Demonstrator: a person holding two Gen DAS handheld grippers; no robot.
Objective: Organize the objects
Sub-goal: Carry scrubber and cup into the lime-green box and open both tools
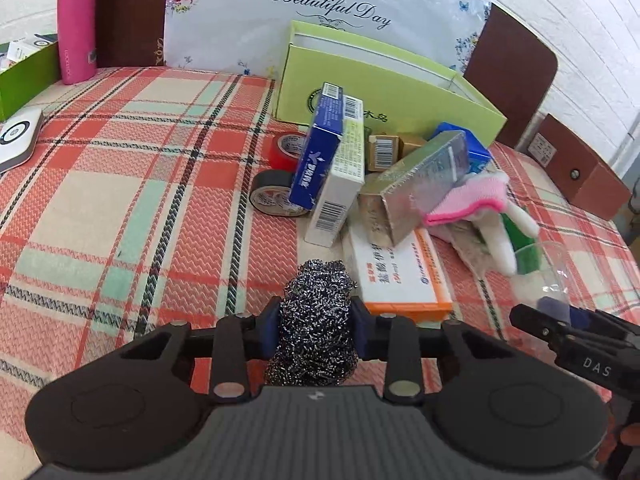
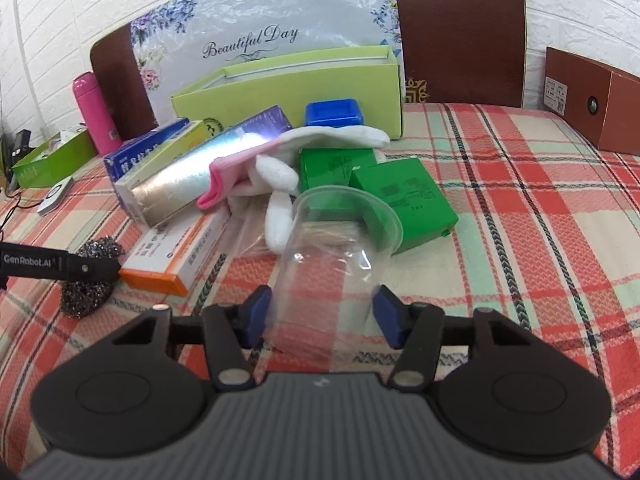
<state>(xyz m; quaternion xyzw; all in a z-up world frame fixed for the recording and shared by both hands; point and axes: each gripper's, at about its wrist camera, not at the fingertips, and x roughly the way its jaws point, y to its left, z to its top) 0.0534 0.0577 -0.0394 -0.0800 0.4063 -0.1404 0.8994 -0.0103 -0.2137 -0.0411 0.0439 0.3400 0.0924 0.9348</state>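
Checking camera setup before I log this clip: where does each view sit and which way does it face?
Left wrist view: on the left hand-held gripper, looking down along its fingers at the steel wool scourer pinched between them; the right hand-held gripper shows at the right edge.
Right wrist view: on the right hand-held gripper, facing the clear plastic cup between its pads; whether they press it is unclear.
Shared: scourer, cup, orange-ended box, light green box, plaid cloth.

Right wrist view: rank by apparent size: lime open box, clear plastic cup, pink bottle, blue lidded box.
1. lime open box
2. clear plastic cup, though nearness to the camera inflates it
3. pink bottle
4. blue lidded box, close to the bottle, so unsure
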